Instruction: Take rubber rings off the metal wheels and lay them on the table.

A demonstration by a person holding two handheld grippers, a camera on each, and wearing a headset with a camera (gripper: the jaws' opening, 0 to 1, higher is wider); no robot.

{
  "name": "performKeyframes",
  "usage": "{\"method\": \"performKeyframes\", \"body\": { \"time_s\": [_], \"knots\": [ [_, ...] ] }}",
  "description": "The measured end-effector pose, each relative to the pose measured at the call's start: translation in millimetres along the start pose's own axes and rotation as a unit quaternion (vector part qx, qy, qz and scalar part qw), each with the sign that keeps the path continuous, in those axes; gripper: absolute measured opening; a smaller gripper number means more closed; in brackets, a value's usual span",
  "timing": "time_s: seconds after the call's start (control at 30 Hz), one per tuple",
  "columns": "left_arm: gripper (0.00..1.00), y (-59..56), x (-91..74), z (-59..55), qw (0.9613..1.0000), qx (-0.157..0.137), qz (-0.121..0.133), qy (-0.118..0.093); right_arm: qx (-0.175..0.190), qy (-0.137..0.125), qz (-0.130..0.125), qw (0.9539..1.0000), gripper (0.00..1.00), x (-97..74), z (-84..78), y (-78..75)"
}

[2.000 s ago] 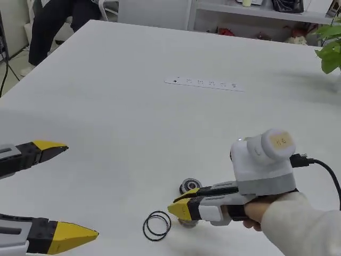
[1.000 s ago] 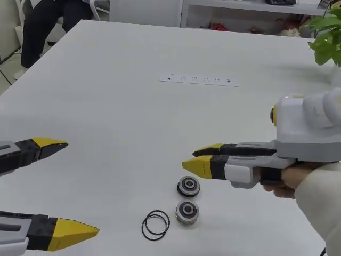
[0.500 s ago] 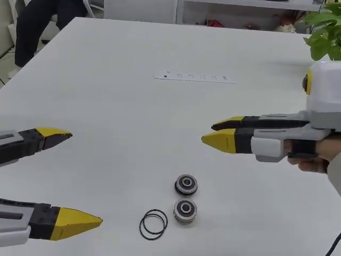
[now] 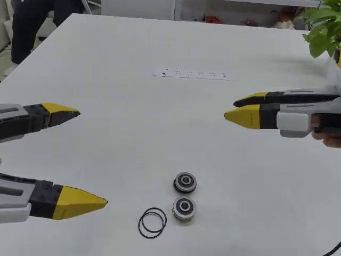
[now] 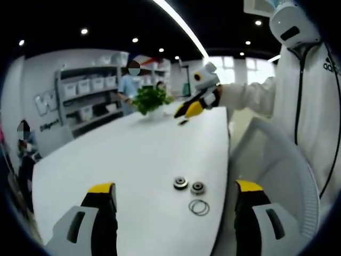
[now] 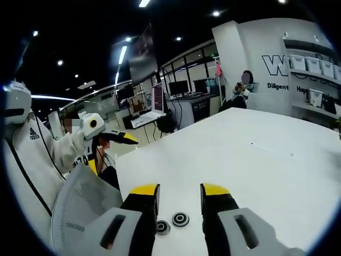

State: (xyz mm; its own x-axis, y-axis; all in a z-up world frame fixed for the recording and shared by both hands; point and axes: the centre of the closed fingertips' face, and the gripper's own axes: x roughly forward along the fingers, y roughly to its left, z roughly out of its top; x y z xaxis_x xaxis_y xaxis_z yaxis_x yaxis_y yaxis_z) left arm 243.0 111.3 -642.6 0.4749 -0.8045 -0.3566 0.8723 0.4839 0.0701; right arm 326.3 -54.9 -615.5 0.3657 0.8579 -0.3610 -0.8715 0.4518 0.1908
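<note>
On the tabletop: two rubber rings off, beside two metal wheels, task seemingly done; your left gripper fingers wide, right gripper fingers narrowly parted, both empty.

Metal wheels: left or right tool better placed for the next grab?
Probably left: the left tool is wide open, with both metal wheels ahead between its jaws; the right tool is barely open and pointing over them.

Grey-bodied left tool and right tool, yellow-tipped black jaws, white jacket sleeve
</note>
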Motion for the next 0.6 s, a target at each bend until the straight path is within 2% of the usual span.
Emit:
{"method": "performKeyframes", "body": {
  "time_s": [0.17,0.3,0.47,0.6],
  "knots": [
    [0.93,5.8,4.5,6.6,0.9998,0.019,-0.006,0.006,-0.005,-0.003,-0.013,0.9999,0.29,-5.6,4.9,-8.8],
    [0.92,11.0,10.3,17.1,0.9995,0.028,-0.012,-0.003,0.006,-0.012,-0.019,0.9997,0.29,-5.8,4.9,-18.4],
    [0.92,18.7,20.3,24.6,0.9993,0.034,-0.012,-0.012,0.020,-0.011,-0.020,0.9995,0.29,3.3,-9.0,-22.4],
    [0.90,21.0,29.7,37.1,0.9986,0.040,-0.017,-0.032,0.017,-0.005,-0.011,0.9998,0.28,16.4,-25.8,-23.7]
  ]
}}
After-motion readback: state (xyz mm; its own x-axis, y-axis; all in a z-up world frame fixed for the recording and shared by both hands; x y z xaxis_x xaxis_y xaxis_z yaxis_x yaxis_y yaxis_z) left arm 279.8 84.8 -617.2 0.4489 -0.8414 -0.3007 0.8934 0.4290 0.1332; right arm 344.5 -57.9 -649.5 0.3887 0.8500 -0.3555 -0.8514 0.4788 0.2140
